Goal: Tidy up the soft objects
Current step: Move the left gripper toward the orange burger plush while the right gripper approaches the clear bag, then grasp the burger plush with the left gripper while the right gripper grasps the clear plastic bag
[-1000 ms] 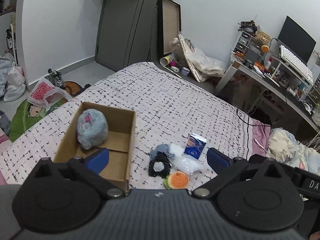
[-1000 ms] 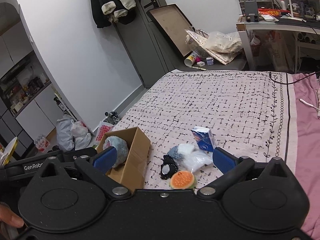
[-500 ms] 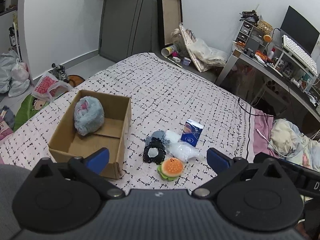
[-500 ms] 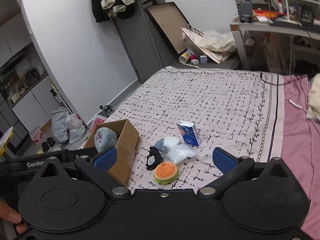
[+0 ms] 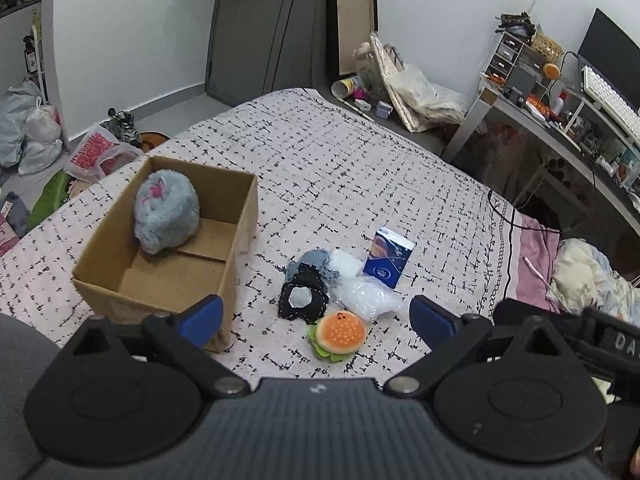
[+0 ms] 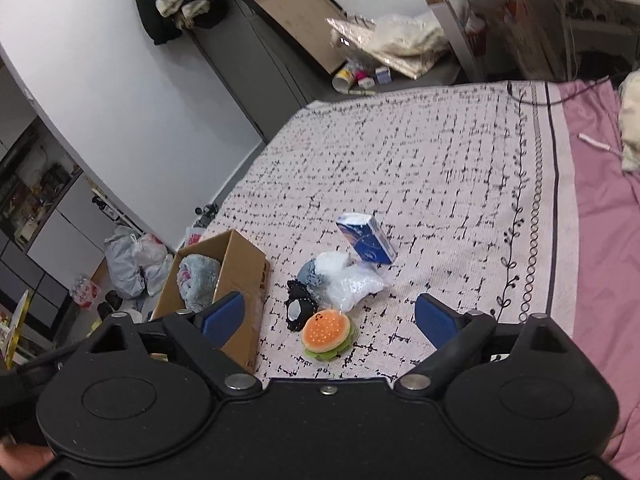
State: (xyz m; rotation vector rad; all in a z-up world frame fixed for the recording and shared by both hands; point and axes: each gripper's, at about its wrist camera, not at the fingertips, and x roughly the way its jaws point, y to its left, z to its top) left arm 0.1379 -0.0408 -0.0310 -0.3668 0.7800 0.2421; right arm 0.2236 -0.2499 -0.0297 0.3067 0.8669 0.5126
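An open cardboard box (image 5: 240, 236) (image 6: 244, 264) sits on the bed and holds a grey fluffy plush (image 5: 166, 212) (image 6: 198, 280). Beside it lies a pile: a burger plush (image 5: 340, 334) (image 6: 326, 332), a black-and-white plush (image 5: 302, 300) (image 6: 298, 310), a grey soft item (image 5: 314, 262), a clear plastic bag (image 5: 366, 298) (image 6: 352, 284) and a blue tissue pack (image 5: 388, 262) (image 6: 366, 240). My left gripper (image 5: 316, 318) is open and empty above the burger plush. My right gripper (image 6: 328, 318) is open and empty, also near the burger plush.
The bed has a black-patterned cover (image 5: 360, 180) and a pink sheet (image 6: 600, 200) at the right. A cluttered desk (image 5: 560, 120) stands beyond the bed. Bags (image 5: 28, 132) lie on the floor at the left. A framed board (image 5: 352, 20) leans on the wall.
Both grippers have pulled back and tilted down, so the pile and the box sit higher in both views. Both stay open and empty. Nothing on the bed has moved.
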